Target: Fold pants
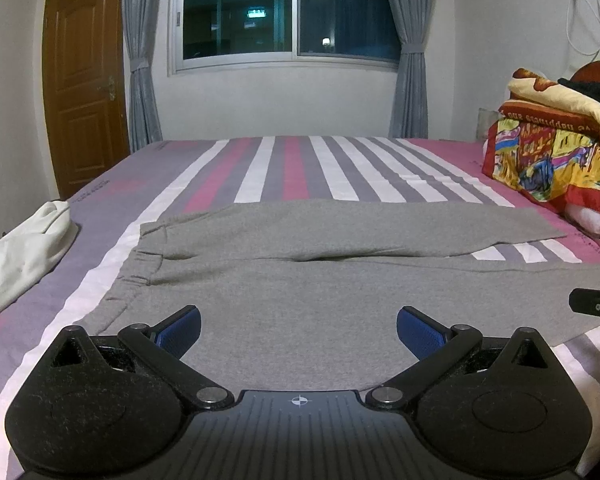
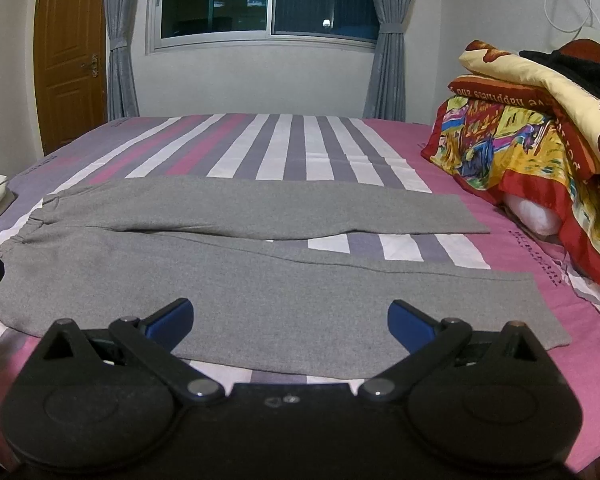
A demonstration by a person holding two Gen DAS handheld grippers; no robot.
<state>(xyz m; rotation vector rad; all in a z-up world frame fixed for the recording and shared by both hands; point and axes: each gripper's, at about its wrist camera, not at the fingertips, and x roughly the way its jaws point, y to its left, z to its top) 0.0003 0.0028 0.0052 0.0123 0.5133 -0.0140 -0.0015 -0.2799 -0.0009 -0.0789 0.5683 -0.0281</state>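
Observation:
Grey pants (image 1: 308, 280) lie flat across the striped bed, waistband at the left, both legs running to the right with a gap between them. In the right wrist view the pants (image 2: 260, 292) show their near leg cuff at the right. My left gripper (image 1: 299, 326) hovers open over the near leg close to the waist, nothing between its blue pads. My right gripper (image 2: 290, 322) stands open above the near leg's lower part, also empty. Part of the right gripper (image 1: 596, 304) shows at the right edge of the left wrist view.
A white garment (image 1: 24, 252) lies at the bed's left edge. Colourful folded quilts (image 2: 540, 152) are piled at the right on the bed (image 2: 284, 144), with a white pillow (image 2: 532, 216) beneath. Window, curtains and a wooden door (image 1: 86, 80) stand behind.

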